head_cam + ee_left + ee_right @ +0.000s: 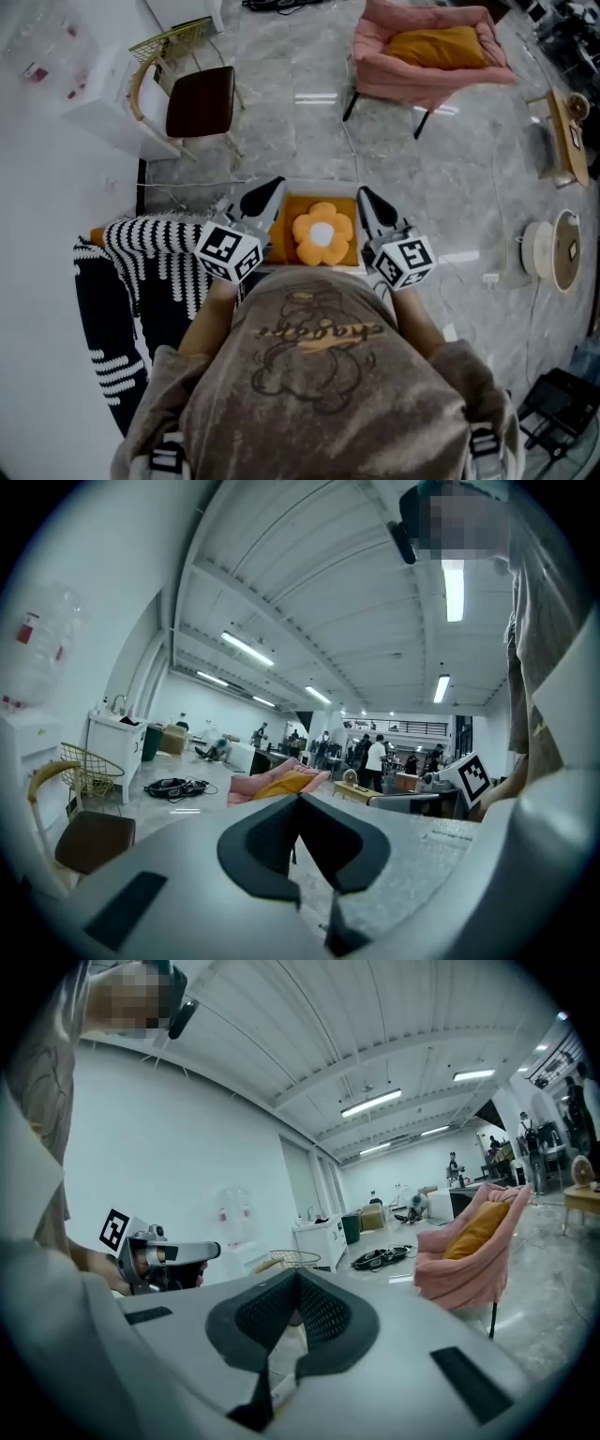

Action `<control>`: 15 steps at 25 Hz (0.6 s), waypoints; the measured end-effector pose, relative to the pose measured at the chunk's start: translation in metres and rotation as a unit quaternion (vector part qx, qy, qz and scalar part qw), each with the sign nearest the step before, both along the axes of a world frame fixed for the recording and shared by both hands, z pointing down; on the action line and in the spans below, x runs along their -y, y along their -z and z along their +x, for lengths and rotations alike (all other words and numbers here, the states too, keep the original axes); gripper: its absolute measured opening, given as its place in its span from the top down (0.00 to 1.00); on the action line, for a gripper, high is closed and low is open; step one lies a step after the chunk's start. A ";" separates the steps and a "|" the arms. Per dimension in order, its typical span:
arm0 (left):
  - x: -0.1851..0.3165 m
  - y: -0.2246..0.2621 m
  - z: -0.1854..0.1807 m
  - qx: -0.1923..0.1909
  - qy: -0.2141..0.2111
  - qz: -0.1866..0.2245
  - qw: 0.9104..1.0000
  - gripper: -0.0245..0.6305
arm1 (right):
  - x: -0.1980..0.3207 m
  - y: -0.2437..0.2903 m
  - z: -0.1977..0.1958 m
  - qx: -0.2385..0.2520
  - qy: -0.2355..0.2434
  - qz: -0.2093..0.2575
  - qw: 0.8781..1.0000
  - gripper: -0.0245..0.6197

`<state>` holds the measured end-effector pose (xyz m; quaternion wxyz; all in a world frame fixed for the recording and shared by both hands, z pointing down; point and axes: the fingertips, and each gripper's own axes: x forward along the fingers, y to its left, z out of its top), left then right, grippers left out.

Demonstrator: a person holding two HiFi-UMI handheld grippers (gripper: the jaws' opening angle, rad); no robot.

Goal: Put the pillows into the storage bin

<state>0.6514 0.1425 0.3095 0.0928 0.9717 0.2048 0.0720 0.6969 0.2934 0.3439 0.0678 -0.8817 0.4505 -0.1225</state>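
Pink armchair stood on floor well beyond storage bin. Black-and-white striped fabric lay left of bin. Bin sat just ahead of me; flower pillow inside it, resting on orange pillow. Left tongs sat at bin's left side, right tongs at its right side. I read both as clenched, tips together, nothing between them in either gripper view.

The white storage bin sits open-topped just between my left gripper and my right gripper. Inside it, an orange flower-shaped pillow with a white centre lies flat on an orange layer. A mustard pillow rests on the pink armchair, well ahead of my right gripper.
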 end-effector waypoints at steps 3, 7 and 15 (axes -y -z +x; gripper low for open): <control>0.007 -0.018 -0.003 0.008 0.014 -0.010 1.000 0.96 | -0.005 -0.017 -0.004 0.007 0.001 -0.010 1.000 0.96; 0.008 -0.032 -0.007 0.019 0.024 -0.013 0.999 0.96 | -0.011 -0.025 -0.009 0.010 -0.003 -0.017 1.000 0.96; 0.009 -0.032 -0.016 0.031 0.030 -0.017 0.999 0.96 | -0.008 -0.020 -0.015 0.008 -0.009 -0.012 1.000 0.96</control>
